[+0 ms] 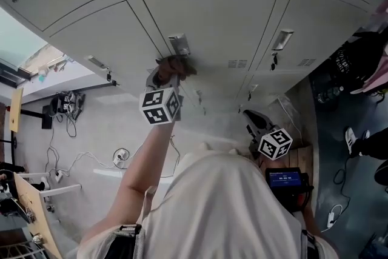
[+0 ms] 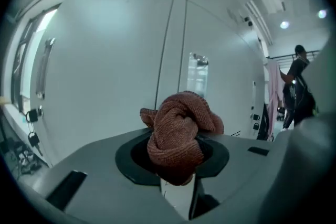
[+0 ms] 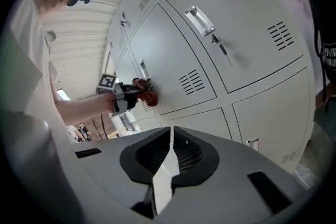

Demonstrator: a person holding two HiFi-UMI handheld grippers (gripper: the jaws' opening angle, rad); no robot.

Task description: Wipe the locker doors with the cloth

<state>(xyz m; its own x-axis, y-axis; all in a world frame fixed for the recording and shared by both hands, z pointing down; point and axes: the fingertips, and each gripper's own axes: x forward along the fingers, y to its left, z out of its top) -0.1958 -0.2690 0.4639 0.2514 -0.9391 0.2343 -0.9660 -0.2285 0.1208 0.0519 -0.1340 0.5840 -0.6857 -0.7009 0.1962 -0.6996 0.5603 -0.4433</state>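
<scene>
Cloth [image 2: 178, 126] up at the locker door [image 1: 206, 15]
Left hand-held gripper [image 2: 177, 165] pinches the bunched reddish cloth at its tips; the door handle [image 1: 179, 43] sits just beyond them; right hand-held gripper [image 3: 169, 160] is held back, jaws pressed together, empty.

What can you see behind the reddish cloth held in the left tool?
Grey locker doors and a metal handle just above the cloth, which the left tool grips. The door patch directly behind the cloth is covered.
</scene>
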